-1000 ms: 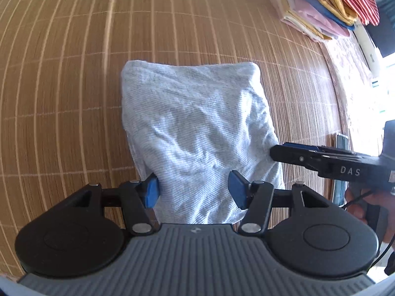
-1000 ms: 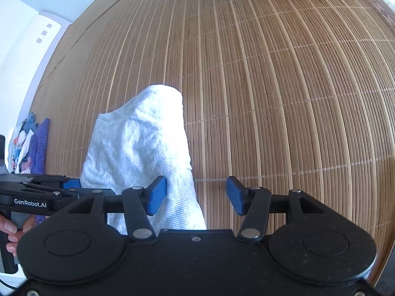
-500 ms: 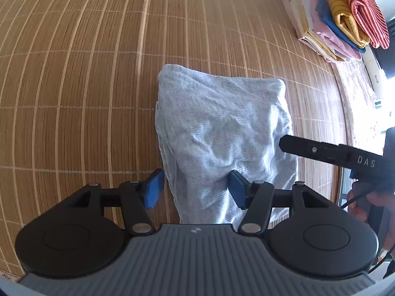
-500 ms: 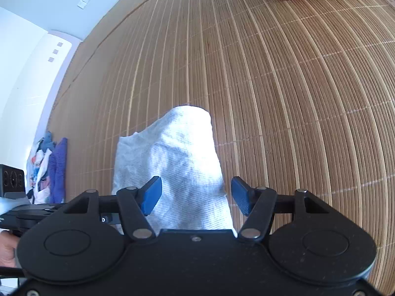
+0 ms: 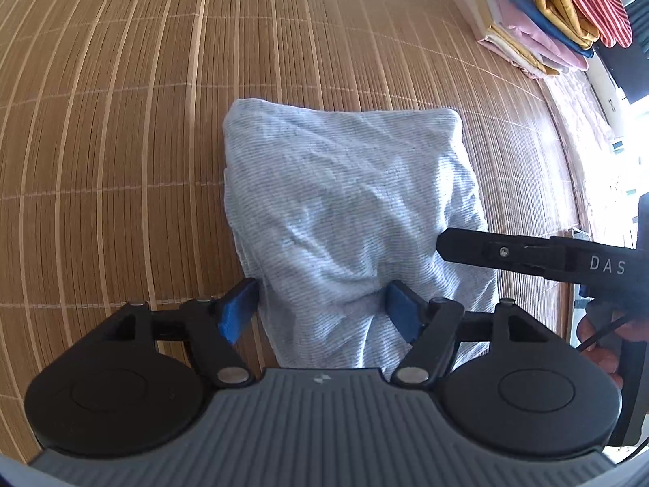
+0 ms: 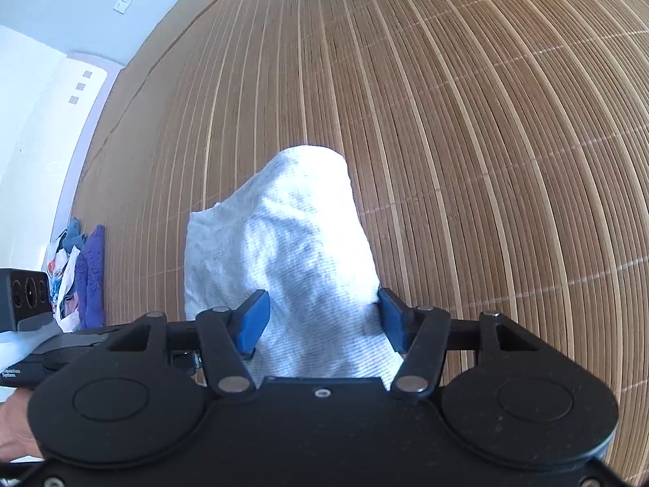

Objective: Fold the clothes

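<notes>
Left wrist view: left gripper (image 5: 320,308), jaws apart, straddles the near end of the folded pale blue garment (image 5: 349,219) on the bamboo mat (image 5: 121,121), drawn closer than half a second ago; stack of folded clothes (image 5: 543,20) far right, clear of it.

Right wrist view: right gripper (image 6: 322,322), jaws apart, now centred over the garment's near edge (image 6: 292,259); loose clothes pile (image 6: 81,272) lies well left, so a joint pickup or further fold looks unobstructed.

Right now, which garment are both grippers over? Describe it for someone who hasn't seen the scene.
On the bamboo mat, find the pale blue-white folded cloth lying alone mid-mat. The stack of folded clothes at the far corner is yellow, pink and red-striped; this one is finely striped, crumpled and separate.
</notes>
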`<state>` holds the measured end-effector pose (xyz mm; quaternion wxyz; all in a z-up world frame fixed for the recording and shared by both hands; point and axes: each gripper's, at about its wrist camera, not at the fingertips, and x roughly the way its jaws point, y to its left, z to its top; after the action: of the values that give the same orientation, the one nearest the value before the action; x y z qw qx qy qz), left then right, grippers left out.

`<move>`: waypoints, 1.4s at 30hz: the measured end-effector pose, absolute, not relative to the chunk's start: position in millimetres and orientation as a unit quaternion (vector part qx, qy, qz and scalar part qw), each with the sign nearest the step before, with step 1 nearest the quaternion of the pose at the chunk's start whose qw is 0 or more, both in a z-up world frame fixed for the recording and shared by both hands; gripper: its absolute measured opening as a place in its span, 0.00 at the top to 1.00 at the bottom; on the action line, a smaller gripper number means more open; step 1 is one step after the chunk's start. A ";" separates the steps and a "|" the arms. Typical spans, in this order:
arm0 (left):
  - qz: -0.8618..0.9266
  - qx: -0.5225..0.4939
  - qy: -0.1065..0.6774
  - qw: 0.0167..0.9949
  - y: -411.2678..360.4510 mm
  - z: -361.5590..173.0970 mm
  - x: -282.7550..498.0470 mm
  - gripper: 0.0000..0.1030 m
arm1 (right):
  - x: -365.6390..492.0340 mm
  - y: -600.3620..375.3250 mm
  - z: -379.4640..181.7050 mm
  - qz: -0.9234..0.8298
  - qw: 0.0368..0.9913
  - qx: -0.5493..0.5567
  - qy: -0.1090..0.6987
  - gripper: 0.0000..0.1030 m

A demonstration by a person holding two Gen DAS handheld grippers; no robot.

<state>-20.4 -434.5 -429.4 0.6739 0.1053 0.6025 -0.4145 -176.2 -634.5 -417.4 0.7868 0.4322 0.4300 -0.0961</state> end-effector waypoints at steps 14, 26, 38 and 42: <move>-0.406 0.086 0.593 0.689 -429.2 -427.9 -30.9 0.45 | -177.0 -615.4 -410.2 -0.134 0.787 0.396 0.453 0.56; -0.415 0.114 0.572 0.698 -434.9 -422.0 -45.8 0.58 | -197.1 -614.7 -409.2 -0.168 0.777 0.410 0.447 0.74; -0.466 0.138 0.576 0.657 -439.8 -406.7 -53.4 0.72 | -248.9 -599.4 -388.1 -0.216 0.771 0.448 0.397 0.82; -0.477 0.128 0.581 0.647 -437.1 -399.2 -59.9 0.79 | -248.3 -592.4 -367.4 -0.210 0.783 0.412 0.416 0.83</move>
<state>-59.9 -437.1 -399.2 0.6472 0.1276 0.5810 -0.4768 -248.3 -592.4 -367.4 0.7833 0.4116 0.4157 -0.2102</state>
